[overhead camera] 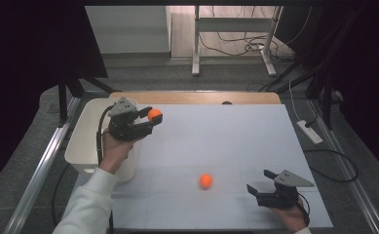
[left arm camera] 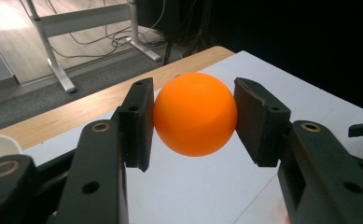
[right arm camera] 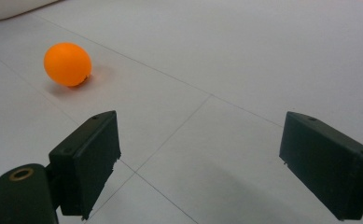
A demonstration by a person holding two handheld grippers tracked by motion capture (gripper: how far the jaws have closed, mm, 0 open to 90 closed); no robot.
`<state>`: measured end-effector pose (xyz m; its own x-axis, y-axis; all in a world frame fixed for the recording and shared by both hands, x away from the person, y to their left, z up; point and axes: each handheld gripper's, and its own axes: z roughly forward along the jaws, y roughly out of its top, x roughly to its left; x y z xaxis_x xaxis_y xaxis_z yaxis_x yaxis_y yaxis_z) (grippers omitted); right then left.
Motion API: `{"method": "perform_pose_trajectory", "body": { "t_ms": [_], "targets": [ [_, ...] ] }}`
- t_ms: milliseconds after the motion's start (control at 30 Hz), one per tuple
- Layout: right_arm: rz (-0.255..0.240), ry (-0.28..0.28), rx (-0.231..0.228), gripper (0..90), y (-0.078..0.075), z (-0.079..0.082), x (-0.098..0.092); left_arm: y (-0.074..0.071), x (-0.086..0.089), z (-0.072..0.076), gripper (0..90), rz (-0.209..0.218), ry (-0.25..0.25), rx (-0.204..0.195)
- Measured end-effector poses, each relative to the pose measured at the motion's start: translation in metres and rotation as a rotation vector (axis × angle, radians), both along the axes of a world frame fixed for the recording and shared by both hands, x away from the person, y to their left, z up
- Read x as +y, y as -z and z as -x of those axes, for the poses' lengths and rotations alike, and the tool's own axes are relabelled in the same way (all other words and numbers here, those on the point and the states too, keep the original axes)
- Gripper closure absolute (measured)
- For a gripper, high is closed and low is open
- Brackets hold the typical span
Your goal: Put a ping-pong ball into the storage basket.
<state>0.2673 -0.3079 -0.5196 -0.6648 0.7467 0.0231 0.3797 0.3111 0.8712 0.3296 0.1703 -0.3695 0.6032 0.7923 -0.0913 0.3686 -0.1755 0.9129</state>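
Note:
An orange ball (overhead camera: 154, 114) (left arm camera: 195, 113) is clamped between the two black pads of my left gripper (overhead camera: 150, 117) (left arm camera: 193, 123), held in the air over the table's left part, just right of the white bin (overhead camera: 82, 141). A second orange ball (overhead camera: 206, 181) (right arm camera: 67, 64) lies on the white table top near the front. My right gripper (overhead camera: 257, 180) (right arm camera: 200, 163) rests low at the front right with its jaws wide apart and nothing between them; that ball lies to its left, well ahead of the pads.
The white bin stands at the table's left edge, partly under my left hand. A wooden strip (overhead camera: 197, 97) runs along the table's far edge. Beyond it are a desk frame (overhead camera: 236, 44) and cables on the floor. A power strip (overhead camera: 310, 131) lies right of the table.

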Motion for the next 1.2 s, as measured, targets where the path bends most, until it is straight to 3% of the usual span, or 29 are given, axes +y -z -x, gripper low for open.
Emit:
{"method": "perform_pose_trajectory", "body": {
  "t_ms": [1200],
  "targets": [
    [-0.002,0.006,-0.005,11.9,0.000,0.000,0.000,0.000,0.039,-0.006,50.4,0.013,-0.116,0.019]
  ]
}}
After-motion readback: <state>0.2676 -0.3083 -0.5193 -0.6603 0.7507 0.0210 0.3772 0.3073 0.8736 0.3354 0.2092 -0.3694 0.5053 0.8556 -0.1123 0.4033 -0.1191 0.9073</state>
